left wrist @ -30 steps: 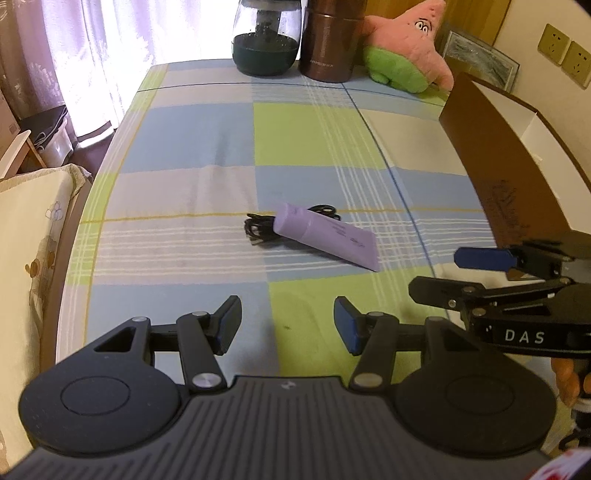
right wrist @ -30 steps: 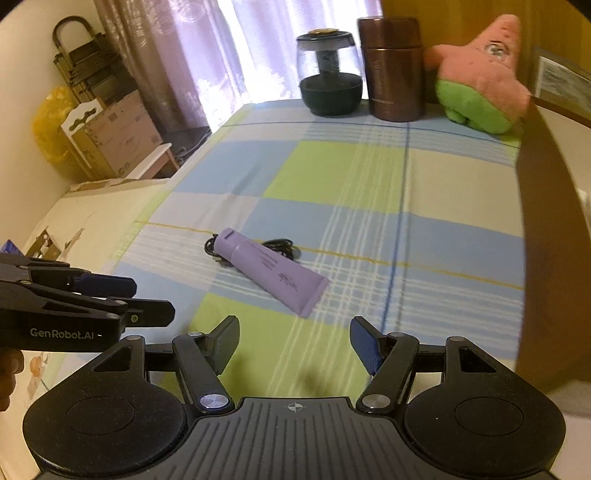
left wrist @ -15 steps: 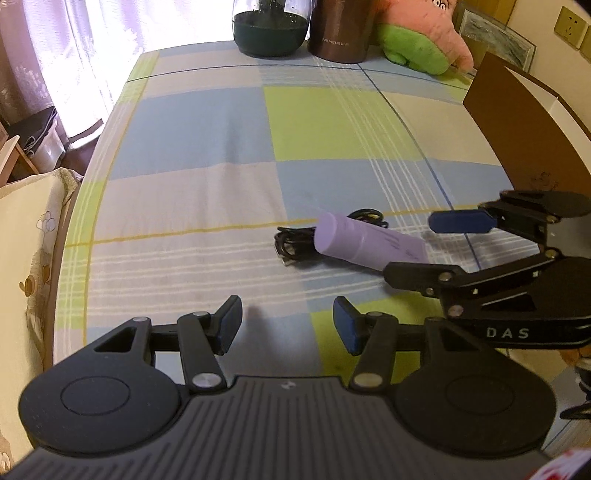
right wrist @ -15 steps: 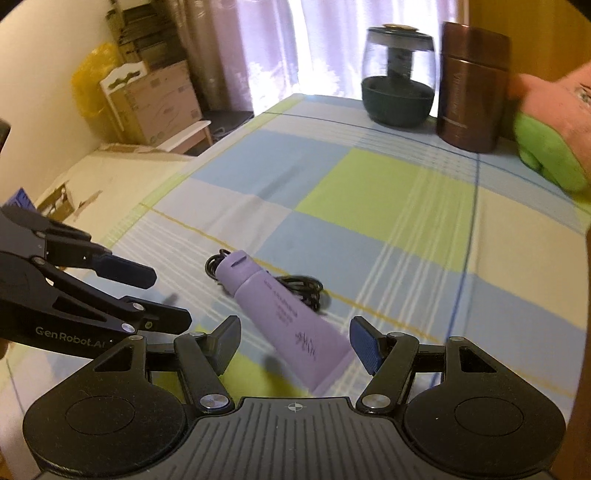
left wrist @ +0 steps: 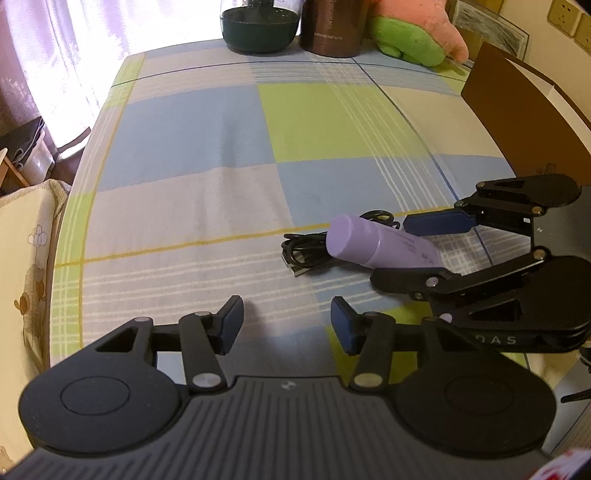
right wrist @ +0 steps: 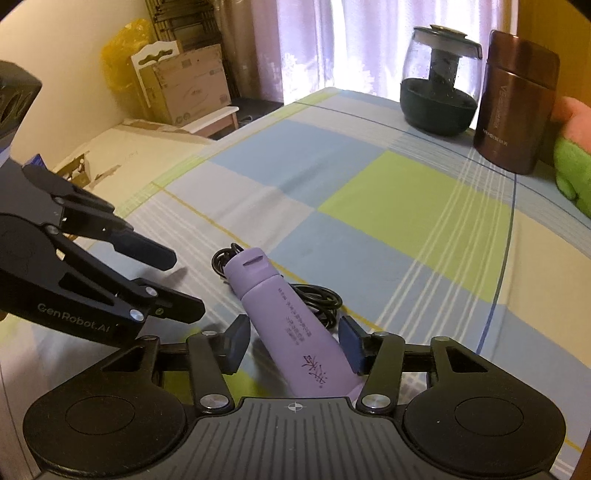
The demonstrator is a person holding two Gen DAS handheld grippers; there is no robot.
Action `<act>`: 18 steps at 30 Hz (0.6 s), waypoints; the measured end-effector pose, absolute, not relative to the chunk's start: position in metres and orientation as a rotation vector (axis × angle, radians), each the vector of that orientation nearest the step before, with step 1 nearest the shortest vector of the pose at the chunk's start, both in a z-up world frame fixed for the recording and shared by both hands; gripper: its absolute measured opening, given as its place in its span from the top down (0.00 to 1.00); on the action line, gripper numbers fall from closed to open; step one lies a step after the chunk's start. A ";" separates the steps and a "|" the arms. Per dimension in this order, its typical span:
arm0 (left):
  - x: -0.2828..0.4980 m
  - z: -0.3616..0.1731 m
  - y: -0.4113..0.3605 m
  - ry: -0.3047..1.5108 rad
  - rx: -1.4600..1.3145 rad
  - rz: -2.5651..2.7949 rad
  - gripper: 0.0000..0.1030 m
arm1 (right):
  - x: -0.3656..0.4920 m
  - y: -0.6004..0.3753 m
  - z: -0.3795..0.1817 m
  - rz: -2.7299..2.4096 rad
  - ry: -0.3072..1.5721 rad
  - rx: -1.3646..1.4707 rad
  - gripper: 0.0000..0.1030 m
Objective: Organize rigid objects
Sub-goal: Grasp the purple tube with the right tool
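A: Tube (right wrist: 295, 332), lilac, lies on the checked cloth (left wrist: 221, 147) of the worktop, cap end away from the right claw (right wrist: 293, 341), crimped end in under that claw's body

B: And the right claw, is it on the tube?

A: Its jaws are closing with the tube between them. The right-hand blue pad (right wrist: 349, 343) looks to be at the tube's side; beside the left-hand pad a sliver of cloth shows, so I would not call it a grip. In the left wrist view the same claw (left wrist: 406, 251) comes in from the right edge, one finger above the tube (left wrist: 373, 247) and one below

B: What is the dark thing under the tube?

A: A black coiled cable (right wrist: 314, 299), lying on the cloth and partly beneath the tube; its loops show on both sides. The left wrist view has it (left wrist: 303, 251) sticking out beside the cap end

B: The left claw?

A: The left claw (left wrist: 286, 325) hangs over bare cloth, near the tube and cable but apart from them, jaws closing a little with nothing between the pads. From the right wrist view it (right wrist: 177, 284) sits at the left, fingertips pointing toward the tube's cap

B: Anything else on the worktop?

A: At the far edge a glass jar with a dark base (right wrist: 439, 85), a brown canister (right wrist: 513, 103) just beside it, and a pink and green plush toy (left wrist: 417, 33). A brown box (left wrist: 517, 122) with a white inside stands at the right
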State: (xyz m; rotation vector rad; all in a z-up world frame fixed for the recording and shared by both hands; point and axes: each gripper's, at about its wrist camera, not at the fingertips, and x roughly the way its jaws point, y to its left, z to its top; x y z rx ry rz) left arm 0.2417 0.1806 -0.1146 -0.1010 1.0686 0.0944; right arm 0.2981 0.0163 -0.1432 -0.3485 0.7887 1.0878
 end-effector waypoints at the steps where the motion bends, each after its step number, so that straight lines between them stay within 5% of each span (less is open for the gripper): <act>1: 0.242 -0.114 0.179 1.066 -0.094 0.089 0.54 | 0.297 0.015 -0.143 1.085 0.780 -0.354 0.62; 18: 0.264 -0.110 0.157 0.978 0.146 -0.057 0.50 | 0.301 -0.049 -0.143 0.699 0.827 -0.208 0.74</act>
